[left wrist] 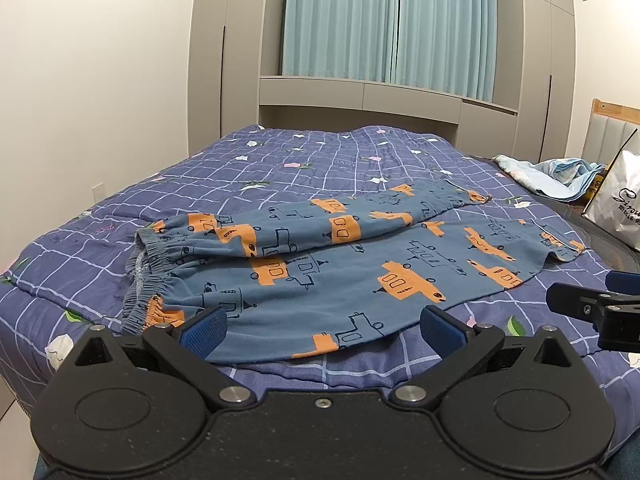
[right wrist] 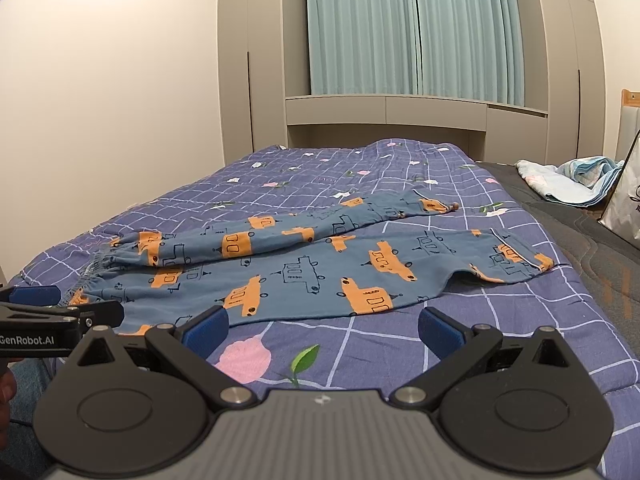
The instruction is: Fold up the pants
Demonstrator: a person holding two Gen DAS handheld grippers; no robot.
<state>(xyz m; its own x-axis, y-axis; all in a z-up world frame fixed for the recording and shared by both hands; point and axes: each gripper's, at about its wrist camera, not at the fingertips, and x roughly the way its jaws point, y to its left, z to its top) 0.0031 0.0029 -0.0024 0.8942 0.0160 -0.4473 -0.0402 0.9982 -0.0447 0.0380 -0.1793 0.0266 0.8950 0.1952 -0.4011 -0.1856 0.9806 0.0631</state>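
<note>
Thin, limp printed pants [left wrist: 328,272] lie flat on the bed [left wrist: 280,160], likely best pinched at waistband or cuffs, as the left gripper [left wrist: 322,326] and right gripper [right wrist: 322,326] hover wide and empty.

Blue pants [left wrist: 344,268] printed with orange and outlined vehicles are lying flat just ahead of the left gripper [left wrist: 322,330], waistband leftward, far leg lying angled over the near one.

Both claws, left claw [left wrist: 322,330] and right claw [right wrist: 322,330], hover side by side, jaws spread wide, empty.
</note>
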